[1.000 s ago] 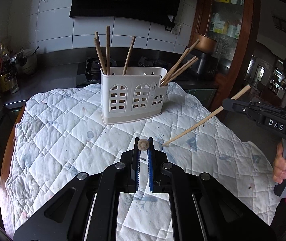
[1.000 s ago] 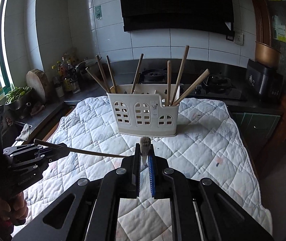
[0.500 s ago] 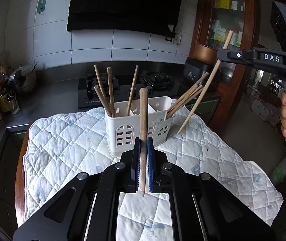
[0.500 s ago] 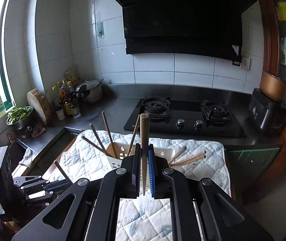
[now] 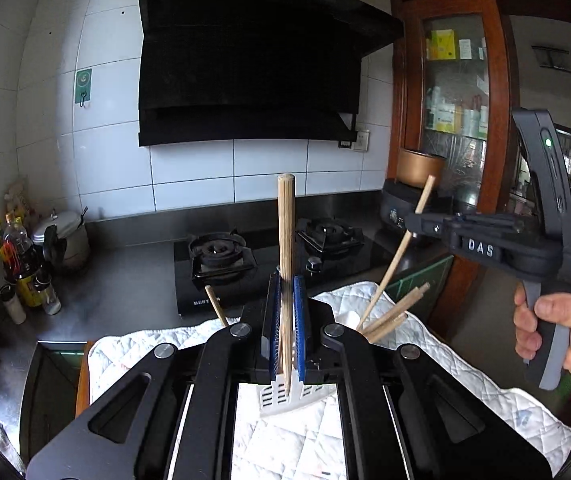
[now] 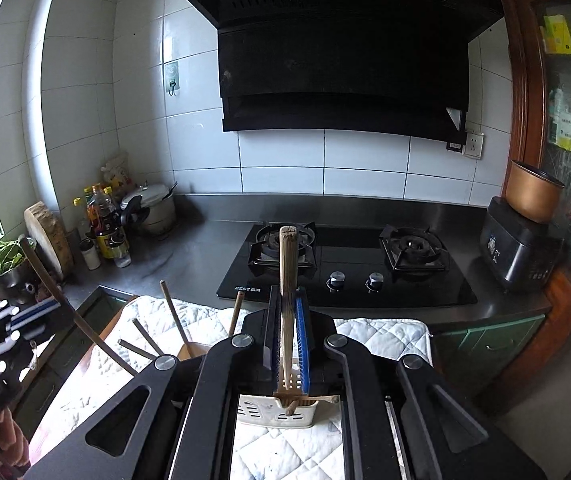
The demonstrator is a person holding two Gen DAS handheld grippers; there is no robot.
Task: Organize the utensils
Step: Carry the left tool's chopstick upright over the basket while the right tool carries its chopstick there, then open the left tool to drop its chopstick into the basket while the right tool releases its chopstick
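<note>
A chopstick is clamped upright in the left tool, its lower tip held just above the white utensil holder on the quilted table. A second chopstick is gripped the same way by the right tool, its tip right at the holder's rim. More chopsticks are seen leaning out of the holder. Behind the holder, a black gas stove is visible.
</note>
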